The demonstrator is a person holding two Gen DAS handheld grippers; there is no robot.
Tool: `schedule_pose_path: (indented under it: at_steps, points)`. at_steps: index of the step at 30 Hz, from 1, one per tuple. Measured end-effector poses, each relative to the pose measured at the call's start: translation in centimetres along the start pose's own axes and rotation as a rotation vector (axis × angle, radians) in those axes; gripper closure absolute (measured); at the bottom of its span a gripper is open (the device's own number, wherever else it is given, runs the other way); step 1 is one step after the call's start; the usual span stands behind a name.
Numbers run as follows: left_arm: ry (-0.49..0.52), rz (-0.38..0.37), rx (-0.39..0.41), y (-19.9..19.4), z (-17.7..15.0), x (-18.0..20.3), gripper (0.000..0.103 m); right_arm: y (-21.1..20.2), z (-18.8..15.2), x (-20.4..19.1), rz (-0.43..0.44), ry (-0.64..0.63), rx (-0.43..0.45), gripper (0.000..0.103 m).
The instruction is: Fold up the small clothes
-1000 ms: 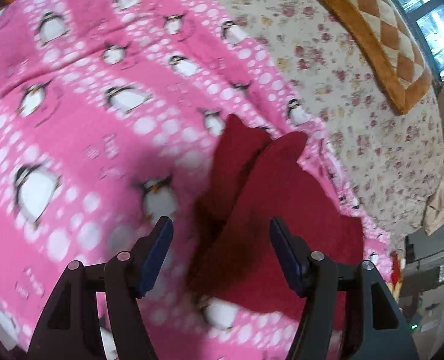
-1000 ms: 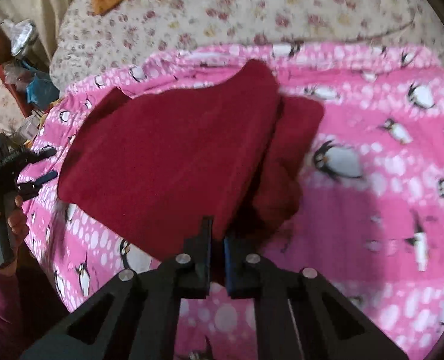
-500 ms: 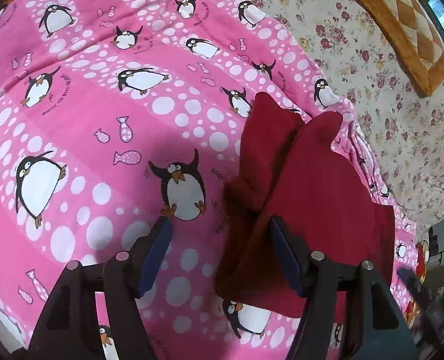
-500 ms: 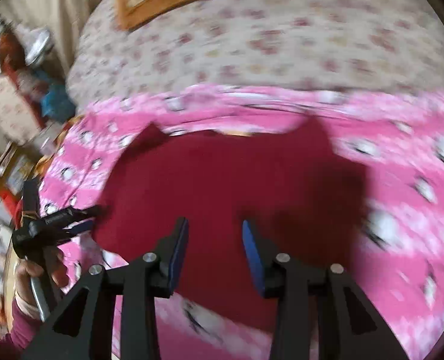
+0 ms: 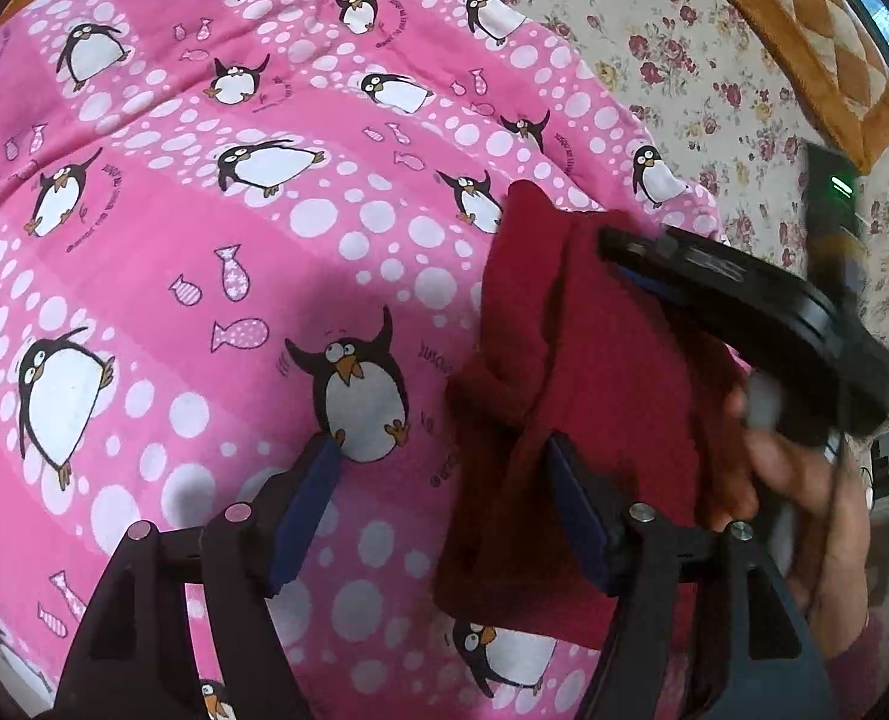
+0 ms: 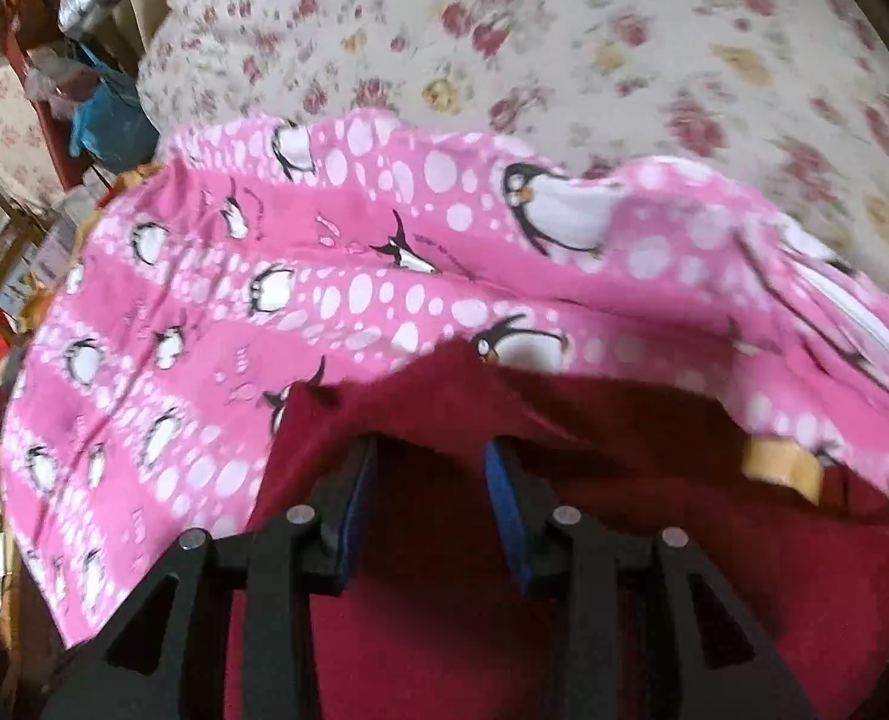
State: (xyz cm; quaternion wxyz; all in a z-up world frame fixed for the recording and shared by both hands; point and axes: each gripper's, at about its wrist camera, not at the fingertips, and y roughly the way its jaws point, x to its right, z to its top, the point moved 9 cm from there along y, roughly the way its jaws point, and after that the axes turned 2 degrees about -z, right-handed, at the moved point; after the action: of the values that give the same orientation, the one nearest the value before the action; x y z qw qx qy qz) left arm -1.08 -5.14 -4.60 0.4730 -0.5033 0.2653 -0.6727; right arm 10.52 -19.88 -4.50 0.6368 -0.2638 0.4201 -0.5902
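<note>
Both the left hand-held gripper [image 5: 438,498] and right hand-held gripper [image 6: 429,501] gape wide, holding nothing, over the dark red garment [image 5: 594,390] lying partly folded, still bunched, on the penguin blanket [image 5: 204,252], so more folds seem left.

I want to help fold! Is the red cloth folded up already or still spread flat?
Partly folded. The red cloth lies doubled in layers on the penguin blanket, one flap bunched along its edge. Both tongs are open, gripping nothing.
</note>
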Motion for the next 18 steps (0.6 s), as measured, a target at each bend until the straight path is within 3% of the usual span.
schedule_pose_path:
  at_steps: [5,11,15,18]
  points:
    - [0.003,0.003,0.004,0.1,0.2,0.0,0.052,2.4,0.4,-0.1,-0.031,0.006,-0.030,0.064]
    - [0.016,0.022,0.013,0.1,0.0,0.1,0.052,-2.6,-0.8,0.9,0.041,0.034,0.012,0.064]
    - [0.018,0.034,0.019,0.1,-0.1,0.1,0.052,-5.5,-2.1,1.7,0.024,0.003,0.032,0.060]
    - [0.028,0.049,0.024,0.1,-0.2,0.2,0.052,-5.3,-3.2,3.0,-0.008,0.025,0.009,0.059]
